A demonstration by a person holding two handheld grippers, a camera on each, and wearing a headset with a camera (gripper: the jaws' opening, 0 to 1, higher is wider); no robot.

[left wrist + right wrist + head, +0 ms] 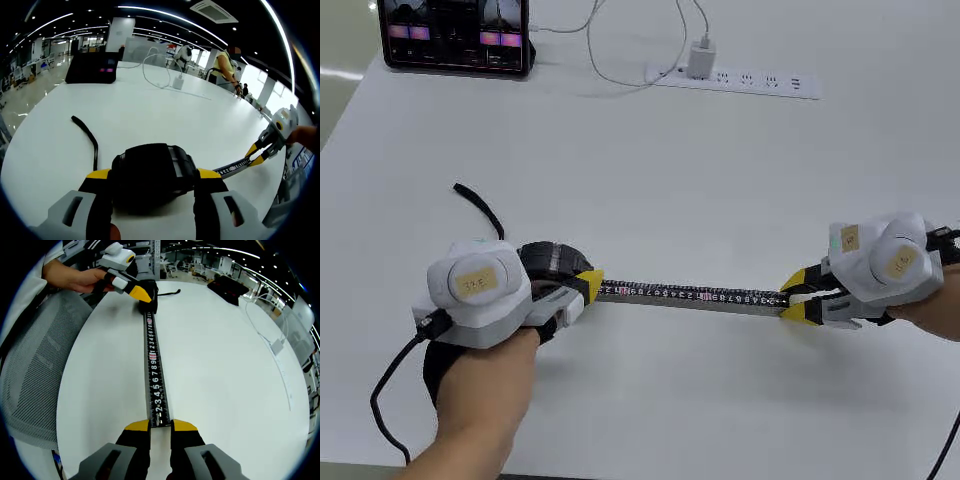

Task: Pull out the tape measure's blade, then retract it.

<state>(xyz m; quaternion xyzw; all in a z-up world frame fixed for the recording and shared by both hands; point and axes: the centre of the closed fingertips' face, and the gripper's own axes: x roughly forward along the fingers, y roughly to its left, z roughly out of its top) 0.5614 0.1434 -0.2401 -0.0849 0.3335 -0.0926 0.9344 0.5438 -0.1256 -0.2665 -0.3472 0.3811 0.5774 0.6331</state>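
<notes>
Black tape measure point(555, 262) in left tool point(154, 175), blade point(154, 365) in right tool point(160, 426)

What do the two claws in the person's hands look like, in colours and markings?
The left claw and the right claw look alike: pale grey shells, black jaws with yellow tips, and tan stickers with small writing on top. A black cable trails from the left one.

Matt black case point(152, 172), metal blade point(155, 375), smooth table point(720, 200)
</notes>
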